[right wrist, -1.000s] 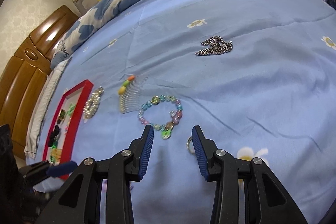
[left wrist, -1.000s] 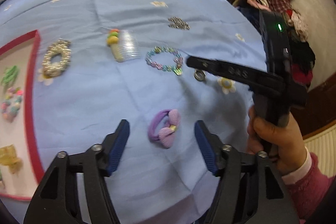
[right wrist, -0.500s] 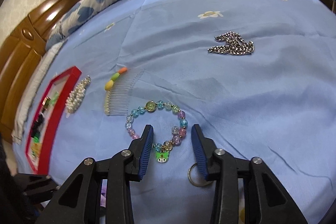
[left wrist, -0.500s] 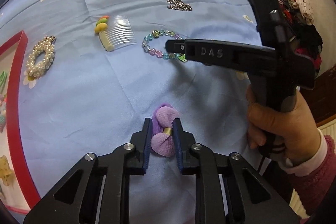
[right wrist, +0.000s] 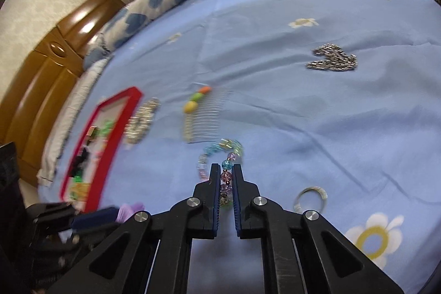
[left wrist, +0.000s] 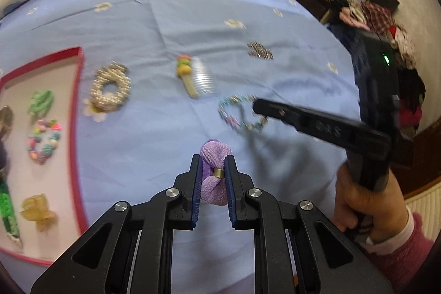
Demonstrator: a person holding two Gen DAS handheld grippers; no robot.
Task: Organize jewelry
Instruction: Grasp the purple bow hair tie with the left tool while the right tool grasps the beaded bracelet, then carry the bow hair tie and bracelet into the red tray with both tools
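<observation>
Clamping purple bow (left wrist: 214,178), left gripper (left wrist: 211,164); right gripper (right wrist: 226,174) pinches beaded bracelet (right wrist: 227,175).

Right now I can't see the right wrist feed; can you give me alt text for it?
The right tongs are shut on a string of coloured beads, a bracelet on the blue bedsheet. A metal ring lies to their right, a hair comb and silver chain farther off, and a red-rimmed tray sits at left.

The bed (right wrist: 344,106) carries a red tray (right wrist: 110,123) at left, hair comb (right wrist: 204,117) at centre, chain (right wrist: 332,61) at upper right, and ring (right wrist: 310,196) at lower right.
</observation>
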